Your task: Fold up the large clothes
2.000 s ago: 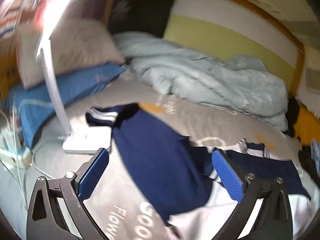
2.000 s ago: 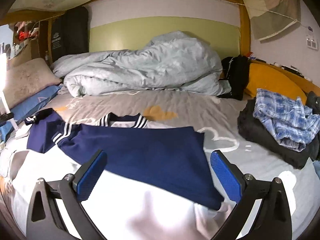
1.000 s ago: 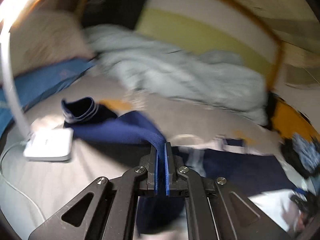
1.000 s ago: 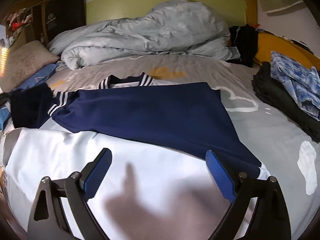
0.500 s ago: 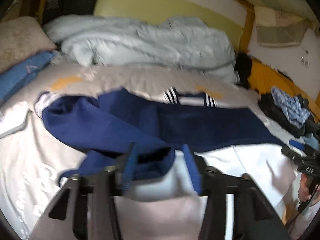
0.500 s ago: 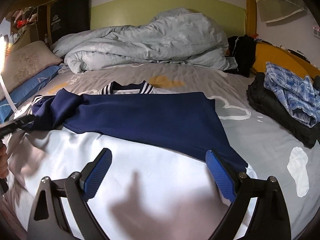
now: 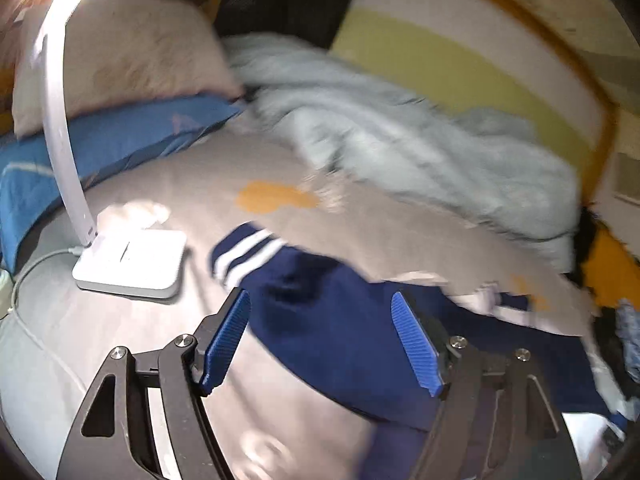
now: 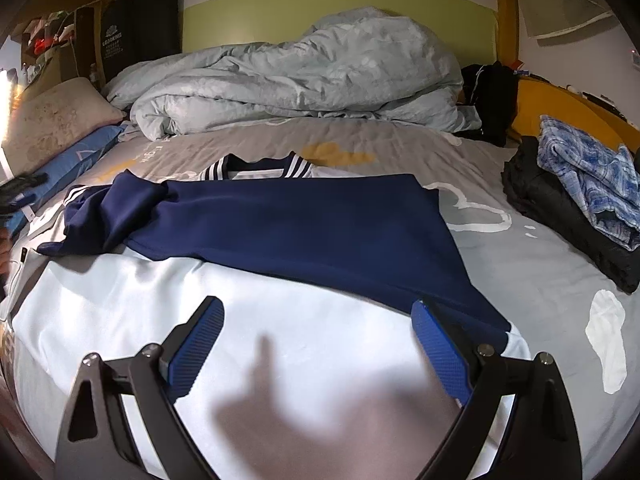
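Navy jacket (image 8: pixel 296 220) lies flat between lamp base (image 7: pixel 132 258) and clothes pile (image 8: pixel 576 196).

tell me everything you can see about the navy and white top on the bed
The top is navy across the upper part and sleeves, white and slightly shiny below, with white stripes on the collar and cuff. It lies spread flat on the grey bedsheet, collar toward the rumpled duvet. One sleeve is bunched and creased beside the white lamp base. Both grippers hover open over it, neither holding it.

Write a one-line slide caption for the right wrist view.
Open right tool hovers over navy-and-white jersey spread on the bed.
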